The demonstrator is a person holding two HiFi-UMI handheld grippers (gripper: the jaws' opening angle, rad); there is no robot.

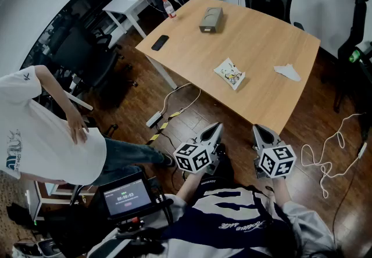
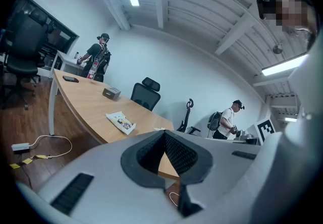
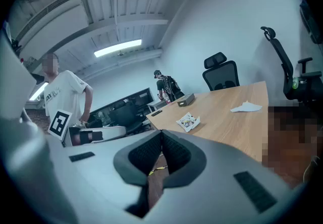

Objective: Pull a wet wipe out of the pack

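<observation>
Head view: left tool (image 1: 217,126) and right tool (image 1: 257,129) closed, wipe pack (image 1: 230,73) print unreadable.

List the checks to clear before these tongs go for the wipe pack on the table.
1. Wipe pack lies in view on the table: ok.
2. Left tongs empty: ok, nothing between them.
3. Right tongs empty: ok.
4. Tongs open for a grasp: not ok, both are shut.
5. Tongs over the pack: not ok, both are short of the table's near edge.
6. Pack's flap open, with a wipe showing: cannot tell. A white sheet lies apart from the pack.
</observation>
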